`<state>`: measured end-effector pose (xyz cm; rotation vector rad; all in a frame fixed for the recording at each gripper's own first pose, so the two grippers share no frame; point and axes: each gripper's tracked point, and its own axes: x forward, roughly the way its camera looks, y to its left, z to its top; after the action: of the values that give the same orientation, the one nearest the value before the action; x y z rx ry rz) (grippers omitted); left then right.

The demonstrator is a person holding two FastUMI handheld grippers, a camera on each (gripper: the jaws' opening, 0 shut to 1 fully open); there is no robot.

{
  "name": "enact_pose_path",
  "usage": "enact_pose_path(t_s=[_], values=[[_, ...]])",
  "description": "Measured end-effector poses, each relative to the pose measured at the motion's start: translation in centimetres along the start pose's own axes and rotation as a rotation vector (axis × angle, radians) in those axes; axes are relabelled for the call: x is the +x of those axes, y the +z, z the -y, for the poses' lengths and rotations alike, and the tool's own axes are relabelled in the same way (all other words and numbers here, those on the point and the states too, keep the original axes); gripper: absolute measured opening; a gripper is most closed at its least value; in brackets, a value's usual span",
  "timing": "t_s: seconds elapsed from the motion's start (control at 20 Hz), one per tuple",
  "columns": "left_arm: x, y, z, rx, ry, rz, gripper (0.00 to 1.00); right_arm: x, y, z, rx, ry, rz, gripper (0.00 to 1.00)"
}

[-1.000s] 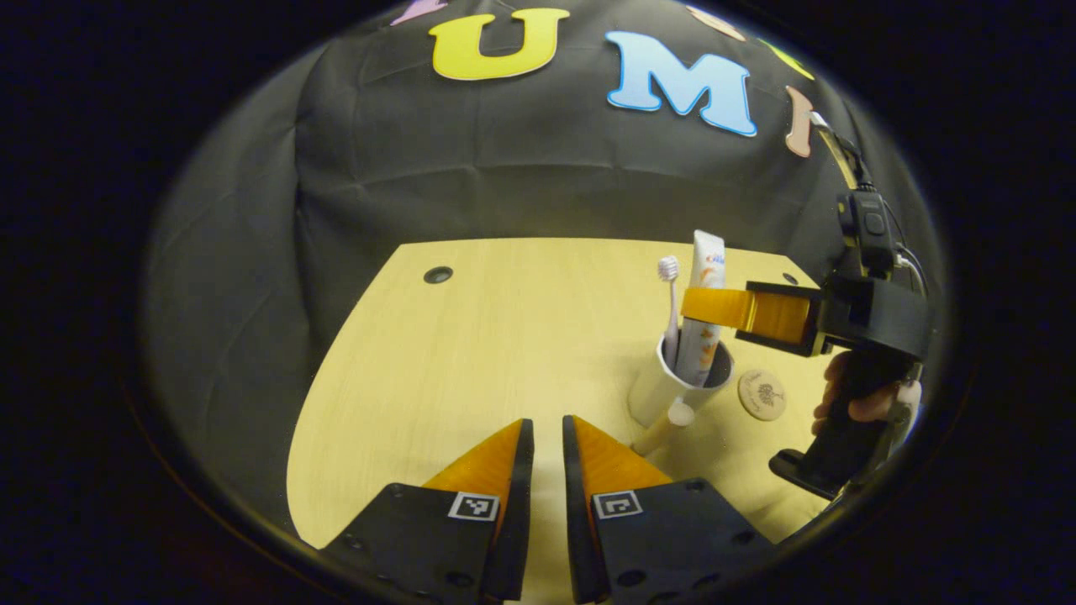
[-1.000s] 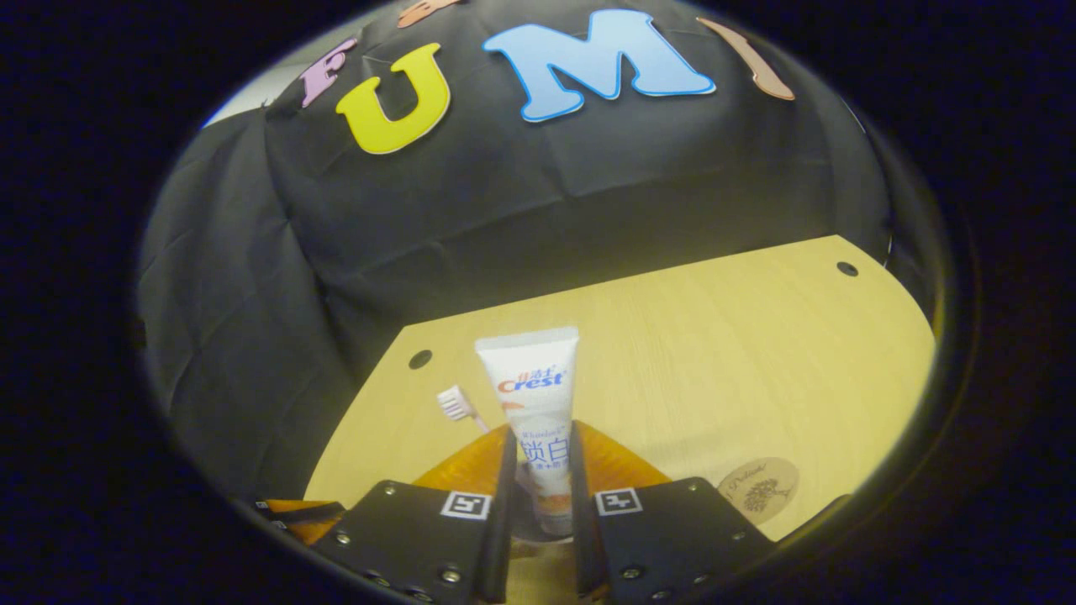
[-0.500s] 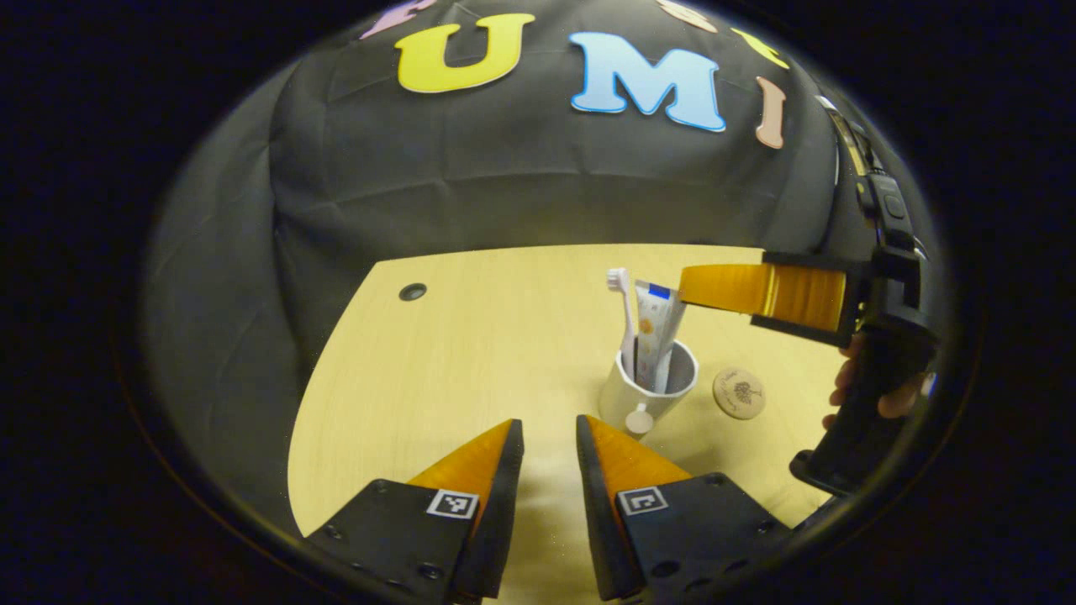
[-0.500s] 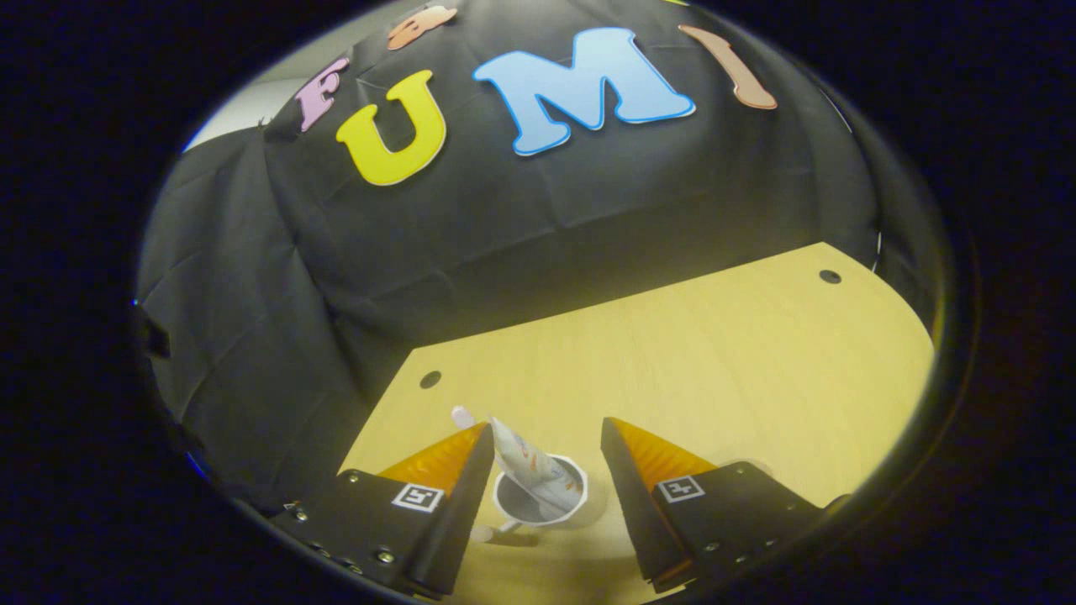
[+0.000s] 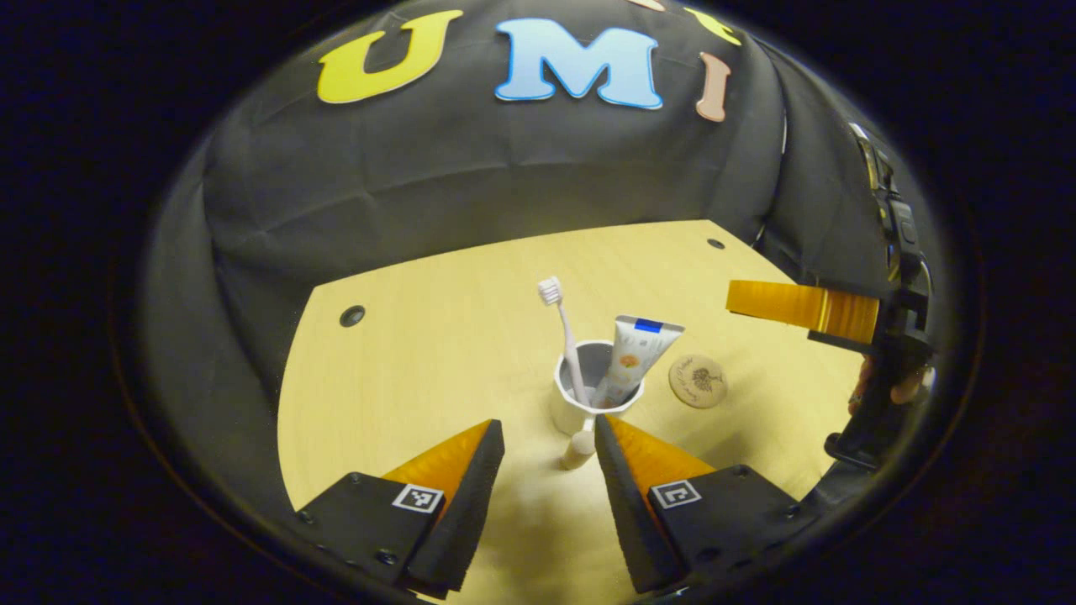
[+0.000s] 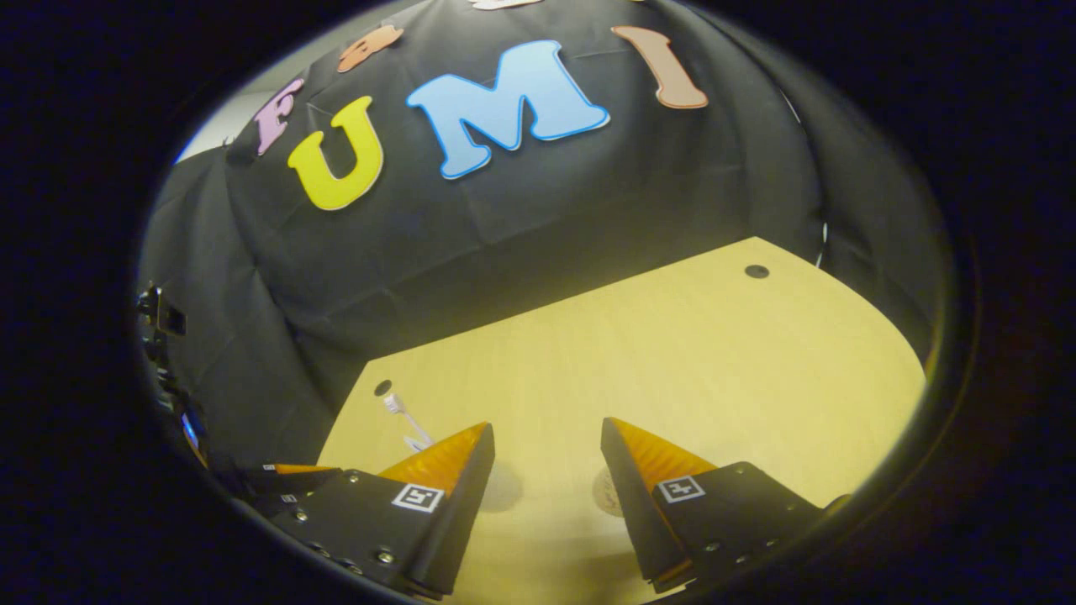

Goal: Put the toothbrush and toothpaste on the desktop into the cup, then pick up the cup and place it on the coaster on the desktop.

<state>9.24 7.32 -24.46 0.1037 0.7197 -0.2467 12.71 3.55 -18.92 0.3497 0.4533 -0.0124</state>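
your left gripper [image 5: 546,437] is parted and empty, just short of the cup [image 5: 580,402] holding the brush [image 5: 565,336] and paste [image 5: 632,353]. your right gripper [image 6: 546,445] gapes wide over bare desk [image 6: 714,353], touching nothing.

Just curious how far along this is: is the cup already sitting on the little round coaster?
No, in the left gripper view the cup stands on the bare desktop beside the coaster, apart from it.

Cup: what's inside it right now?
The cup holds the toothbrush, bristles up, and the toothpaste, leaning right. Their lower ends are hidden by the cup's wall.
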Motion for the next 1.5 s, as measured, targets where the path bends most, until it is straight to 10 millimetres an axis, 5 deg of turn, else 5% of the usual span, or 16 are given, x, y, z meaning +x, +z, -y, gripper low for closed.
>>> enact_pose_path(t_s=[0.05, 0.1, 0.2, 0.3, 0.45, 0.5, 0.65, 0.8, 0.85, 0.95, 1.0, 1.15, 1.25, 1.35, 1.45, 1.5], values=[[0.3, -0.1, 0.5, 0.017, -0.021, -0.024, 0.67, -0.4, -0.2, 1.1, 0.013, -0.018, -0.004, 0.77], [0.8, -0.4, 0.9, 0.033, -0.045, -0.052, 0.83, -0.7, -0.4, 2.0, 0.026, -0.035, -0.008, 0.77], [2.0, -1.4, 1.8, 0.073, -0.084, -0.126, 0.67, -1.5, -0.7, 3.8, 0.051, -0.067, -0.012, 0.77], [3.1, -1.8, 2.1, 0.123, -0.106, -0.179, 0.68, -2.0, -0.6, 5.2, 0.072, -0.093, -0.008, 0.77], [4.5, -2.0, 2.0, 0.185, -0.121, -0.234, 0.82, -2.8, -0.5, 6.9, 0.095, -0.123, -0.005, 0.77], [4.9, -2.2, 2.2, 0.193, -0.126, -0.254, 0.75, -3.0, -0.6, 7.4, 0.102, -0.134, -0.006, 0.77], [6.3, -2.9, 2.5, 0.196, -0.144, -0.314, 0.75, -3.3, -0.7, 9.0, 0.128, -0.16, -0.014, 0.77], [7.6, -3.6, 2.6, 0.199, -0.154, -0.365, 0.76, -3.6, -0.7, 10.4, 0.145, -0.188, -0.022, 0.77], [7.8, -3.8, 2.7, 0.198, -0.159, -0.38, 0.83, -3.7, -0.7, 10.8, 0.149, -0.196, -0.025, 0.77], [8.3, -4.3, 2.5, 0.208, -0.163, -0.405, 0.75, -3.8, -0.9, 11.6, 0.16, -0.209, -0.035, 0.77], [8.6, -4.5, 2.6, 0.216, -0.167, -0.416, 0.84, -3.6, -0.9, 11.9, 0.165, -0.214, -0.04, 0.77], [8.7, -4.7, 2.2, 0.232, -0.163, -0.434, 0.78, -3.6, -1.5, 12.4, 0.184, -0.222, -0.06, 0.77], [8.4, -4.9, 2.3, 0.228, -0.166, -0.455, 0.87, -3.5, -2.0, 12.4, 0.188, -0.222, -0.077, 0.77], [8.0, -5.1, 2.2, 0.23, -0.167, -0.471, 0.7, -3.5, -2.3, 12.4, 0.185, -0.22, -0.089, 0.77], [8.4, -4.9, 2.3, 0.237, -0.153, -0.47, 0.35, -3.4, -2.5, 12.2, 0.186, -0.216, -0.096, 0.77], [8.5, -4.8, 2.4, 0.247, -0.151, -0.47, 0.41, -3.4, -2.7, 12.1, 0.187, -0.214, -0.101, 0.77]])
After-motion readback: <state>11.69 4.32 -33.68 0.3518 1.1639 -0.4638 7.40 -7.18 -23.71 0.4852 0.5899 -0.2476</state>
